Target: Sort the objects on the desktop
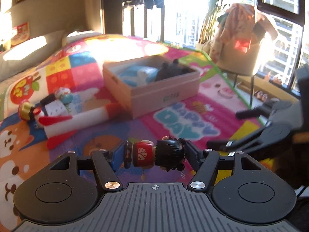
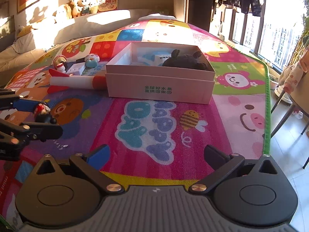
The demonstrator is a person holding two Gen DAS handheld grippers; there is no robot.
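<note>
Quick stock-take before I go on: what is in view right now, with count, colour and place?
doll figurine: one, red body, black hair, sideways between left claw fingers
box: one, pale pink, open, on the play mat
dark plush: one, black, inside box
blue-white pack: one, inside box
toy rocket: one, white and red, left of box
small toys: several, mixed colours, behind rocket
play mat: one, multicoloured, under everything
left claw: shut on doll figurine
right claw: open, nothing held, above mat
</note>
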